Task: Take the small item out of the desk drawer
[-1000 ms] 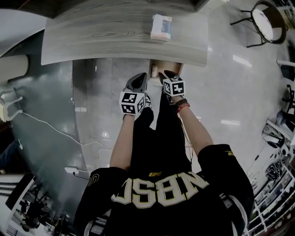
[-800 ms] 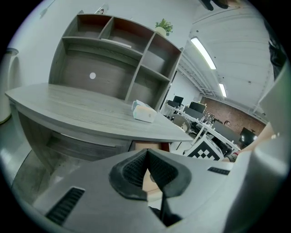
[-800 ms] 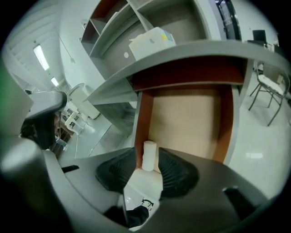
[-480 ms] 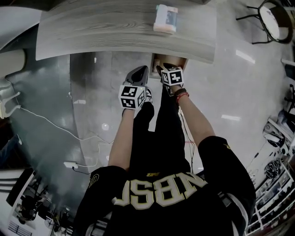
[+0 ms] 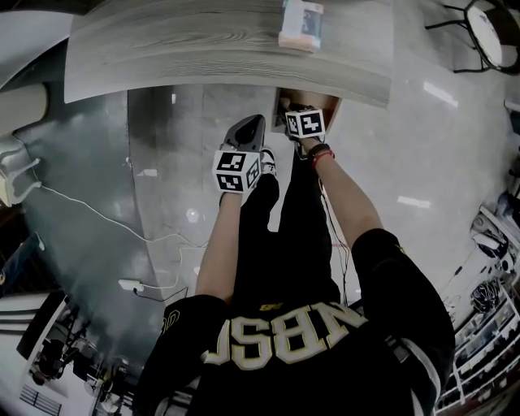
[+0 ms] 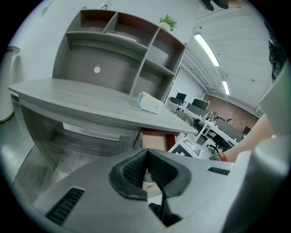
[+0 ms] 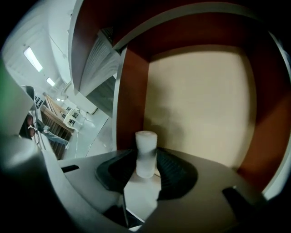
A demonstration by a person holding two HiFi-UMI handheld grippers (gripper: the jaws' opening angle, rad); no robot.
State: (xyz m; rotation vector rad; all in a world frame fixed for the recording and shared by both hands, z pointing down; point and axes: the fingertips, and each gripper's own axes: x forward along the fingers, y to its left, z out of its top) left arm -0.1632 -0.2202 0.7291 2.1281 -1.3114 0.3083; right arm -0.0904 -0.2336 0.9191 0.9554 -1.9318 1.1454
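Note:
The desk drawer (image 5: 327,104) stands pulled out under the grey desktop (image 5: 203,49); it has a pale floor (image 7: 200,100) and red-brown walls. A small white cylinder (image 7: 146,152) stands upright on the drawer floor. My right gripper (image 7: 146,167) reaches into the drawer with the cylinder between its pads, and its jaws are closing round it; I cannot see the pads pressing on it. In the head view only its marker cube (image 5: 305,123) shows at the drawer mouth. My left gripper (image 5: 248,130) hangs just left of the drawer, shut and empty, with its pads (image 6: 136,170) together.
A white box (image 5: 301,24) lies on the desktop above the drawer. A shelf unit (image 6: 118,54) rises at the back of the desk. A white cable (image 5: 97,219) runs over the glossy floor at the left. A chair (image 5: 487,24) stands at the far right.
My right gripper has pushed forward, so its jaws are now inside the drawer under the desk edge. The left gripper has stayed in about the same place.

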